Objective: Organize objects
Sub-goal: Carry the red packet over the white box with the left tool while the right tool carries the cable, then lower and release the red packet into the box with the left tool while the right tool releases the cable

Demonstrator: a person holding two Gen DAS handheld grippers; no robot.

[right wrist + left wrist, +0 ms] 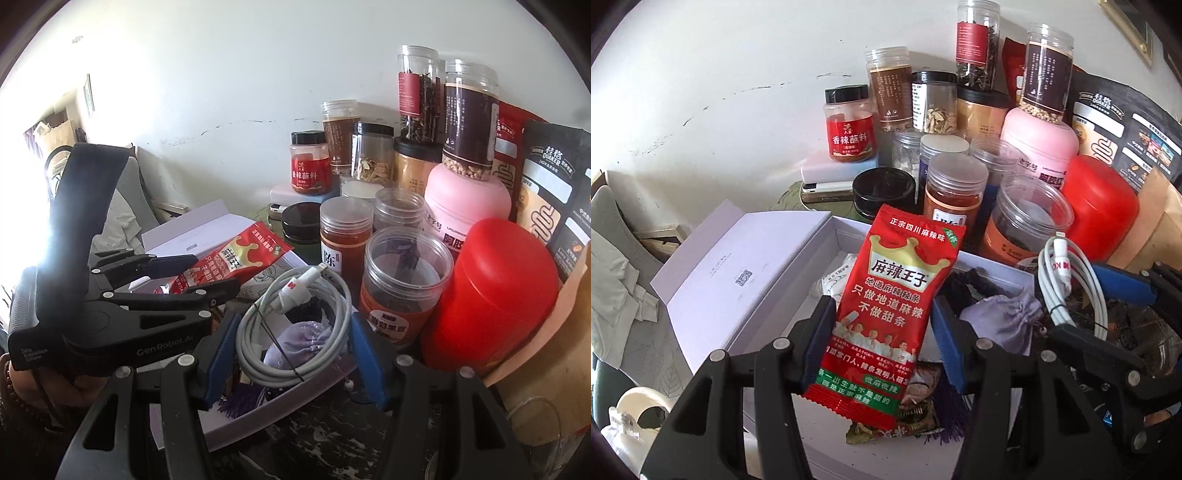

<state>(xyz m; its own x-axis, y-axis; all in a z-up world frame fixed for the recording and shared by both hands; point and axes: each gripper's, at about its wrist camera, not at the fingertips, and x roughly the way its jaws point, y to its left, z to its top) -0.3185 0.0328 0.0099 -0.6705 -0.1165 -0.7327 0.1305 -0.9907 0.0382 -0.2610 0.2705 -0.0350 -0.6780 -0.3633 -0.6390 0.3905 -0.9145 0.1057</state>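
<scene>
While the white box (827, 236) already holds a lilac drawstring pouch (1001, 317), a purple tassel and what looks like a flat printed packet, the sorting is only partly done, as I judge it. The left gripper (882, 328) has its jaws pinching a red snack packet (890, 306) by its edges, the packet standing upright between them and hanging over the open box, not yet set down. The right gripper (291, 354) has its jaws half spread with a coiled white cable (295, 328) between them; the coil bulges against both pads, so it seems held, though the fisheye view makes the contact hard to confirm. Below those jaws lies the pouch, and beyond them the near corner of the box.

Beyond both pairs of jaws the jars (402, 284), the red canister (495, 295), the pink tub (465, 206) and the dark bags stand crowded on the tabletop against the wall, apparently untouched. Left to do, by my reading: lower the packet and the cable into the box, then close the lid (738, 266), which stands open to the left of the left jaws.
</scene>
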